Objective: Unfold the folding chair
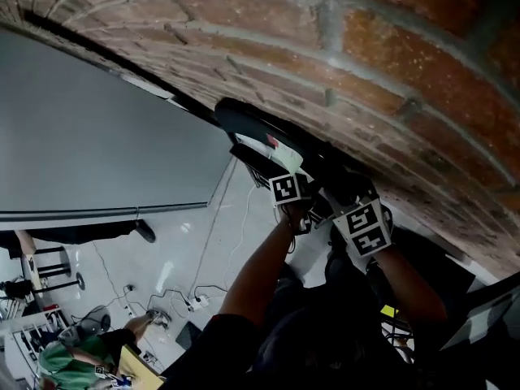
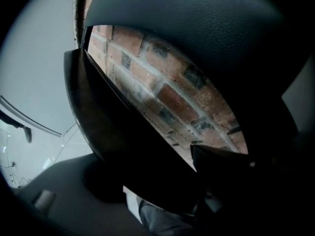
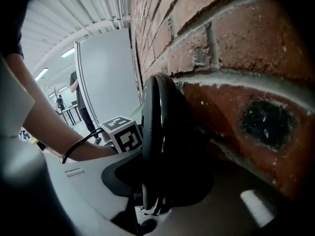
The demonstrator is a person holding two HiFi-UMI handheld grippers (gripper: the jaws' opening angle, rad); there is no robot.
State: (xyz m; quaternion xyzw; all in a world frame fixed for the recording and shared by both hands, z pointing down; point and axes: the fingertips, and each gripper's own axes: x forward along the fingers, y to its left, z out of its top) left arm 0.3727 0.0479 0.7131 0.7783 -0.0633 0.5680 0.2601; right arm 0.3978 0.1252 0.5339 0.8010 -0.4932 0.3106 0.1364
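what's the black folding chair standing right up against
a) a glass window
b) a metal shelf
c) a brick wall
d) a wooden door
C: in the right gripper view, the red bricks and grey mortar lines of the brick wall sit directly beside the black folding chair.

Flat vs brick wall (image 1: 366, 47): folding chair (image 1: 260, 132); board (image 1: 97, 136) to its left. L hand-held gripper (image 1: 288, 189) just beside R hand-held gripper (image 1: 361, 226), both at chair's near end. Cables (image 1: 195, 299) on floor (image 1: 227, 242), bottom-left.
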